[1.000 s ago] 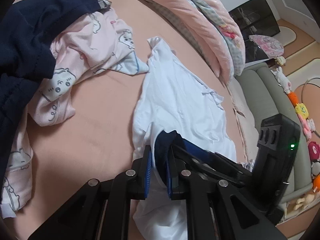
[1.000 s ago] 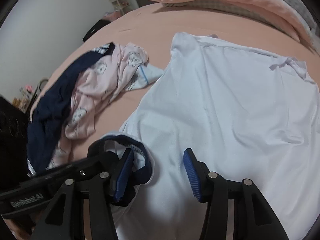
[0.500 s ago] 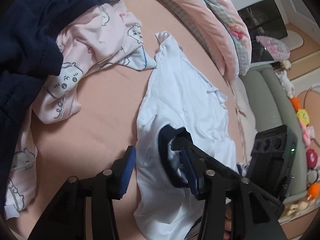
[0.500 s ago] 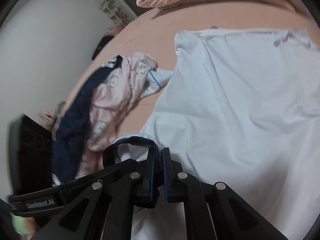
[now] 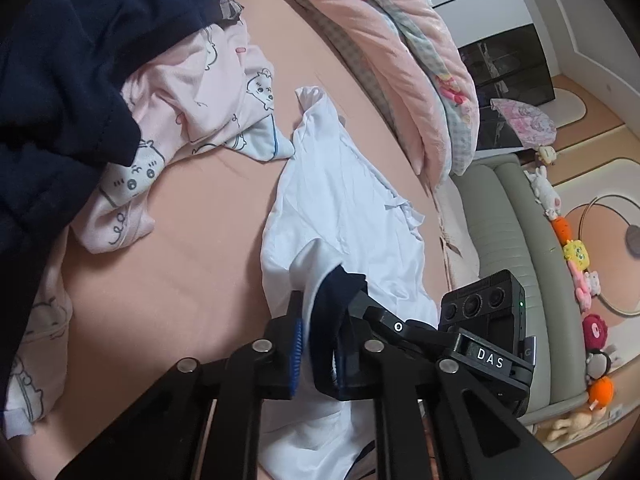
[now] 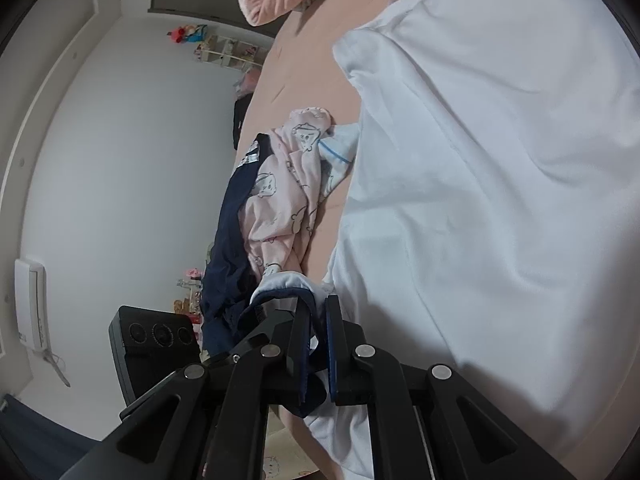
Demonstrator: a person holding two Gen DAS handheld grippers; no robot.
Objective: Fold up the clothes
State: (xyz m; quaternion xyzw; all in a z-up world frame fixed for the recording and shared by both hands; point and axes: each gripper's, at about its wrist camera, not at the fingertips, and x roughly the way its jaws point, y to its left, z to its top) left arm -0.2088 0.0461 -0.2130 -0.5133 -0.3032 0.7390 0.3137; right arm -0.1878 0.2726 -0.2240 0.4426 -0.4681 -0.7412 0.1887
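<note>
Gripping white shirt [image 5: 340,200] navy collar [image 5: 336,284].

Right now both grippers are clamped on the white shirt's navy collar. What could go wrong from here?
1. The left gripper and right gripper both pinch only the thin navy collar of the white shirt; a pull may slip it free or stretch it.
2. The shirt's far sleeve lies close beside the pink printed garment; dragging could snag it.

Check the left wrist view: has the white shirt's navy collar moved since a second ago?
Yes. The navy collar, clamped in the left gripper, now stands lifted off the pink bedsheet, with the white shirt bunched narrower and further from the pink blanket.
</note>
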